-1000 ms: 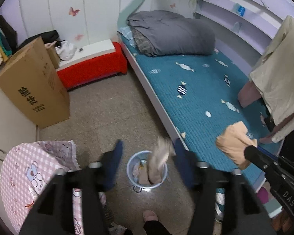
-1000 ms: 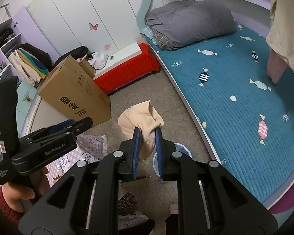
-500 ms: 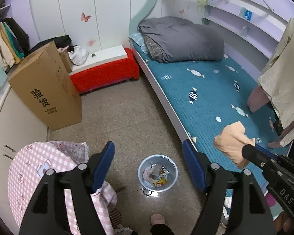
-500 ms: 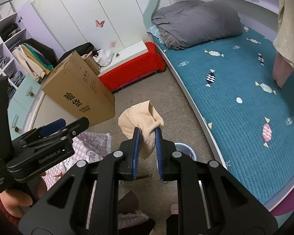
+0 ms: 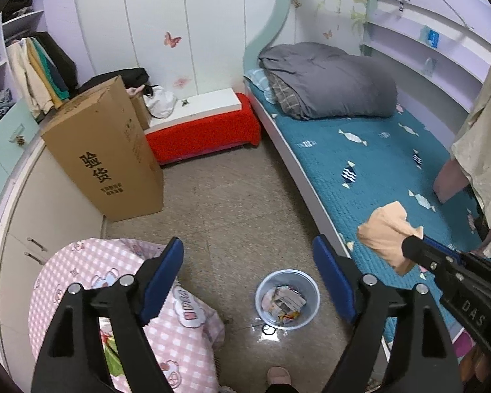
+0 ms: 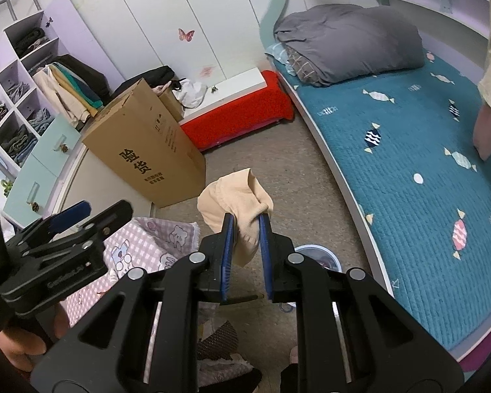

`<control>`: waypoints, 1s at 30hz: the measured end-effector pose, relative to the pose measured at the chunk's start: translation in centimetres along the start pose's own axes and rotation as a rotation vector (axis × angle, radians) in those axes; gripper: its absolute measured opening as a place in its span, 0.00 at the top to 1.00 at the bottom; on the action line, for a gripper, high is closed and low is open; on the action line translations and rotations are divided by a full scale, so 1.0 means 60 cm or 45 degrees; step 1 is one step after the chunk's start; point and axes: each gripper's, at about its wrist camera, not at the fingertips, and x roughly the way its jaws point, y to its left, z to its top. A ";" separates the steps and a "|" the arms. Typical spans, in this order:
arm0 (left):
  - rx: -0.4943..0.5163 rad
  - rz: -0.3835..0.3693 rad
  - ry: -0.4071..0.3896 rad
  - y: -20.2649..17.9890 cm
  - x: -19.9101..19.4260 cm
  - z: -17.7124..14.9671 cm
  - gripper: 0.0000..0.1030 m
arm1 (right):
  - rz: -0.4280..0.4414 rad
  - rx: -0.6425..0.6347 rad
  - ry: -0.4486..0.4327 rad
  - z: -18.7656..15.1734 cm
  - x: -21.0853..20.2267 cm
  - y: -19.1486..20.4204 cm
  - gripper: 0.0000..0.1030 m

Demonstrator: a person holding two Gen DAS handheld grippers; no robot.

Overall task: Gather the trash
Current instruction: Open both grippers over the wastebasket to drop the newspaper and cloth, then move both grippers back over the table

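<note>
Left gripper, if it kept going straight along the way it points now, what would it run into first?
Probably bare floor: nothing sits between the open left gripper's fingers, and the trash bin lies slightly below and right of that line, though depth is uncertain.

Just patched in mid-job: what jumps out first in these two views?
The right hand-held gripper is shut on a peach cloth, held up over the floor. Below on the floor stands a small clear bin with paper scraps in it, beside the teal bed. The left hand-held gripper is empty, and its jaws have just been opening wide.
</note>
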 end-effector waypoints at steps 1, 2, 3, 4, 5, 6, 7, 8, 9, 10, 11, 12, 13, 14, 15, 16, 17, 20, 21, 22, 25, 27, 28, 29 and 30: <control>-0.008 0.011 -0.002 0.007 -0.002 0.000 0.22 | -0.007 -0.003 -0.007 0.002 0.003 0.002 0.81; -0.012 0.017 -0.003 0.013 -0.003 -0.001 0.22 | -0.014 -0.004 -0.017 0.004 0.009 0.001 0.75; -0.020 0.029 -0.004 0.020 -0.005 -0.002 0.21 | -0.009 -0.005 -0.012 0.005 0.015 0.001 0.62; -0.026 0.037 -0.006 0.028 -0.006 -0.003 0.21 | -0.009 -0.005 -0.003 0.006 0.022 0.002 0.56; -0.029 0.042 -0.007 0.031 -0.008 -0.006 0.21 | -0.017 -0.006 -0.002 0.007 0.026 0.002 0.54; -0.033 0.050 -0.007 0.036 -0.009 -0.008 0.21 | -0.012 -0.009 0.003 0.008 0.029 0.004 0.54; -0.038 0.059 -0.007 0.042 -0.011 -0.010 0.21 | -0.006 -0.010 0.008 0.007 0.031 0.006 0.54; -0.044 0.066 -0.007 0.048 -0.012 -0.013 0.20 | -0.003 -0.010 0.012 0.007 0.033 0.009 0.53; -0.049 0.071 -0.006 0.052 -0.012 -0.014 0.20 | 0.000 -0.011 0.014 0.005 0.033 0.012 0.53; -0.057 0.078 -0.004 0.057 -0.013 -0.016 0.20 | 0.005 -0.018 0.018 0.004 0.034 0.017 0.53; -0.063 0.081 -0.002 0.062 -0.014 -0.018 0.20 | 0.009 -0.023 0.020 0.004 0.035 0.021 0.53; -0.066 0.085 0.000 0.066 -0.014 -0.020 0.20 | 0.013 -0.028 0.024 0.002 0.035 0.027 0.52; -0.071 0.092 0.003 0.071 -0.015 -0.022 0.20 | 0.017 -0.031 0.026 0.001 0.035 0.031 0.52; -0.075 0.094 0.005 0.074 -0.015 -0.024 0.20 | 0.028 -0.039 0.033 -0.002 0.036 0.040 0.52; -0.081 0.095 0.008 0.079 -0.015 -0.026 0.20 | 0.033 -0.045 0.037 -0.004 0.037 0.047 0.52; -0.090 0.096 0.016 0.086 -0.016 -0.029 0.20 | 0.039 -0.054 0.042 -0.006 0.038 0.054 0.52; -0.096 0.096 0.022 0.092 -0.016 -0.032 0.20 | 0.048 -0.068 0.050 -0.009 0.040 0.064 0.52; -0.115 0.099 0.043 0.113 -0.014 -0.045 0.19 | 0.075 -0.100 0.077 -0.020 0.049 0.094 0.52; -0.125 0.099 0.056 0.122 -0.013 -0.052 0.19 | 0.084 -0.114 0.087 -0.025 0.053 0.106 0.51; -0.140 0.098 0.073 0.132 -0.010 -0.060 0.19 | 0.098 -0.132 0.106 -0.031 0.060 0.121 0.51; -0.206 0.099 0.138 0.170 0.001 -0.090 0.19 | 0.124 -0.174 0.150 -0.050 0.076 0.157 0.51; -0.265 0.110 0.183 0.208 0.008 -0.119 0.19 | 0.146 -0.210 0.190 -0.066 0.092 0.184 0.51; -0.287 0.119 0.199 0.221 0.010 -0.128 0.19 | 0.159 -0.231 0.214 -0.076 0.102 0.202 0.51; -0.318 0.129 0.223 0.241 0.015 -0.143 0.19 | 0.166 -0.244 0.229 -0.083 0.108 0.212 0.51; -0.340 0.137 0.240 0.257 0.017 -0.154 0.19 | 0.174 -0.261 0.250 -0.092 0.117 0.228 0.51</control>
